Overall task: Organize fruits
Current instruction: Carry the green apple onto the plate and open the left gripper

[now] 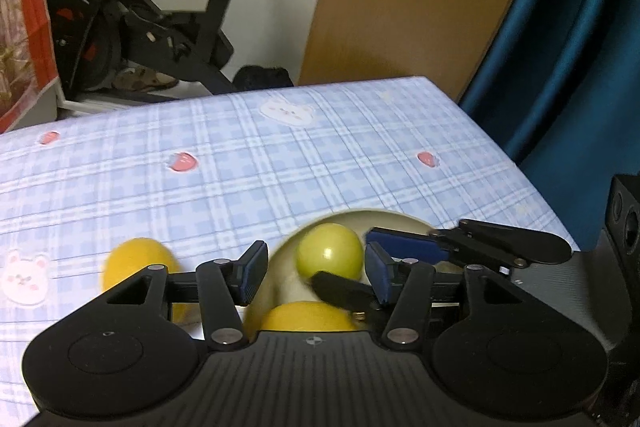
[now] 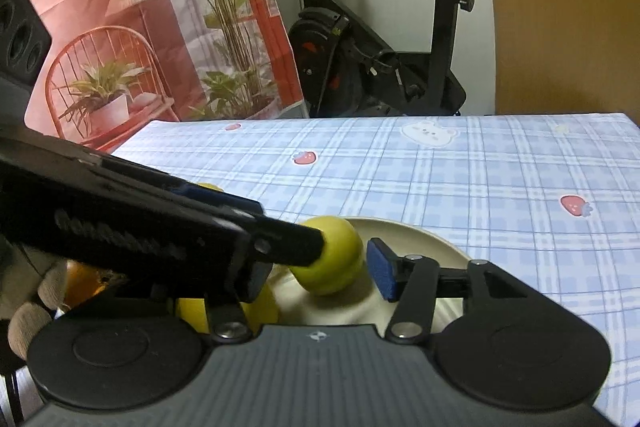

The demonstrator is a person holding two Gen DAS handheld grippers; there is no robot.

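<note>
On cream plate (image 1: 400, 221), glossy yellow-green fruit (image 1: 329, 251)

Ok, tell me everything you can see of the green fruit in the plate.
The green fruit is round, smooth and glossy yellow-green, with a small highlight; it looks like an apple, real or fake I cannot tell. It sits inside the cream plate toward its far side, with a yellow fruit nearer the camera in the same plate. In the right wrist view it shows a shallow crease round its middle, and a finger of the left tongs crosses in front of it; contact is unclear. The right tongs flank it without visibly pressing.
</note>
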